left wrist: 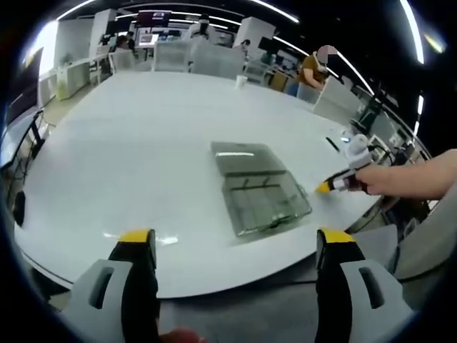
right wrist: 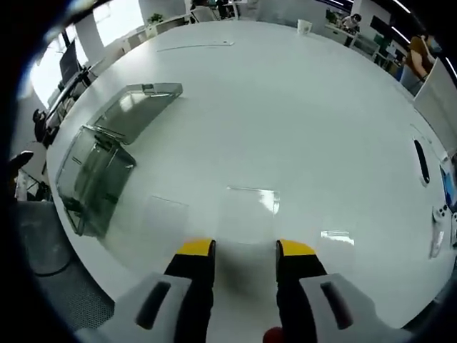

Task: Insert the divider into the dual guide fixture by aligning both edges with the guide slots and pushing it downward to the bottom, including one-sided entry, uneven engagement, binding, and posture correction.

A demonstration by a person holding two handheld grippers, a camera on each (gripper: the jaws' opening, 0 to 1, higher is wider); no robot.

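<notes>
left gripper (left wrist: pixel 239 246): jaws spread, empty | clear fixture (left wrist: pixel 260 187) on white surface (left wrist: pixel 143 157) ahead, apart | right gripper (right wrist: pixel 245 250): jaws spread, empty, fixture far left

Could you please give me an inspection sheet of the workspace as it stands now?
Surface: white table, glossy with light reflections.
Job's things: clear fixture with a clear flat tray beside it; clear divider sheet lying flat ahead of the right gripper.
Clutter: white cup, dark pen-like item, far from the fixture.
Grippers: left gripper open, empty; right gripper open, empty.
Cables: nothing seen.
Surroundings: open office, desks, a seated person.
</notes>
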